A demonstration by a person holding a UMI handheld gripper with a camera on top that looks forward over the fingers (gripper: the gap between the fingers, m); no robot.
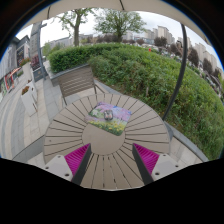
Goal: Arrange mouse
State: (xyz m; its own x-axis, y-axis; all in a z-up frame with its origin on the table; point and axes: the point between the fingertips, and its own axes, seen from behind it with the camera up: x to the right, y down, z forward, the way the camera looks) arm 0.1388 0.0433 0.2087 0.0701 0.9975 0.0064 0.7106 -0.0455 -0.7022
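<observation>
Wooden slats made up the round tabletop (70, 130). A colourful mouse pad (110, 115) lay near its middle, and the mouse (108, 113) sat on top of it. The fingers (112, 160) were wide open and held nothing, hanging well short of the mouse pad. A wooden chair (77, 82) stood beyond it.
</observation>
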